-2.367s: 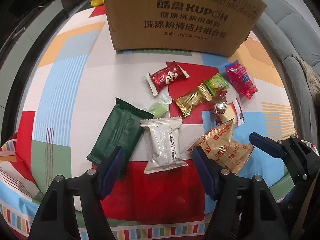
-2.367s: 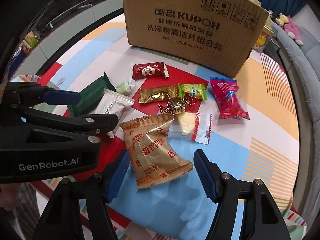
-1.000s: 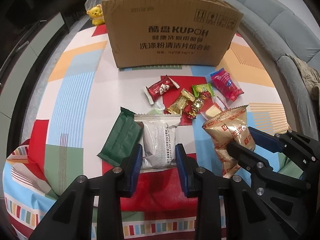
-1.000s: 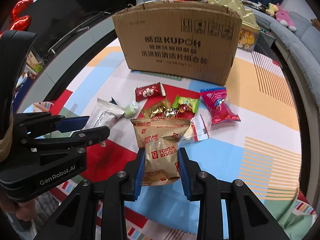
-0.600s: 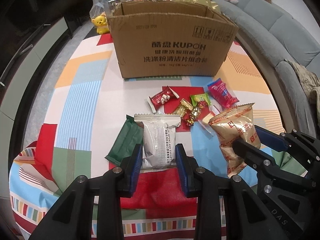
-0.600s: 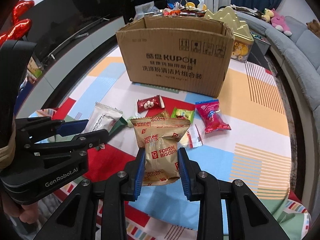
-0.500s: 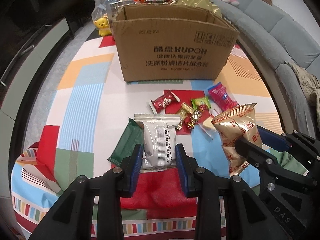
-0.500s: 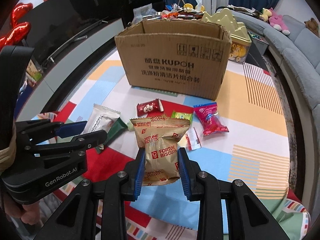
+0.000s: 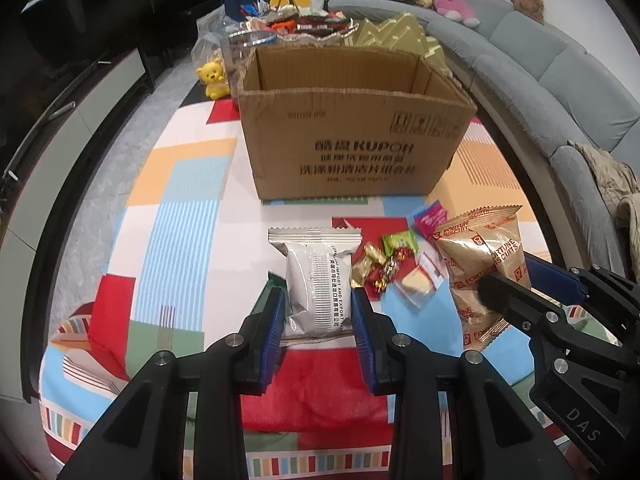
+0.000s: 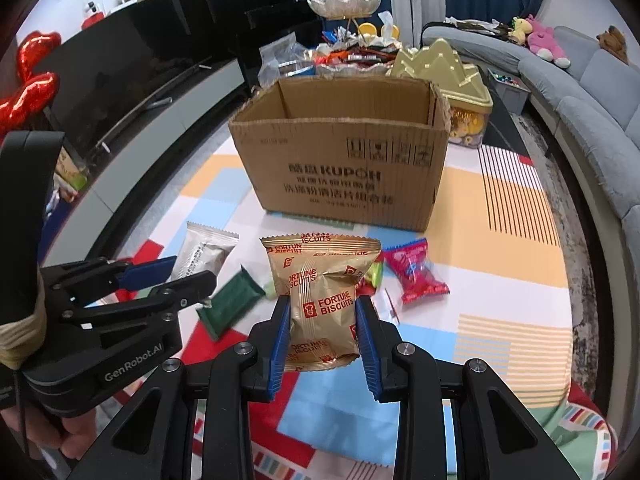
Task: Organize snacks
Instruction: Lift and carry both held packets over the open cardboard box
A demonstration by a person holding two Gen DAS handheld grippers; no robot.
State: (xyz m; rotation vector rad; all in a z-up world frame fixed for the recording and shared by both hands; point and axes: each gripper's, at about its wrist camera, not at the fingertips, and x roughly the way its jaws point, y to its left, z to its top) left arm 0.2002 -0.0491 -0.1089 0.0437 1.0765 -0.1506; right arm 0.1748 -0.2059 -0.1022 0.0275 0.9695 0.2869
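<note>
Silver snack packet (image 9: 318,284) clamped between the left gripper (image 9: 318,320) fingers, gold biscuit bag (image 10: 322,300) pinched in the right gripper (image 10: 323,334), open cardboard box (image 10: 344,168) beyond both fingertips

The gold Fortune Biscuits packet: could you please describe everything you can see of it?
The gold Fortune Biscuits packet is a puffy, shiny foil pillow bag with crimped, serrated ends and red logos. It stands upright, lifted clear of the patterned tablecloth, pinched at its lower half by the right gripper, in front of the open cardboard box.
</note>
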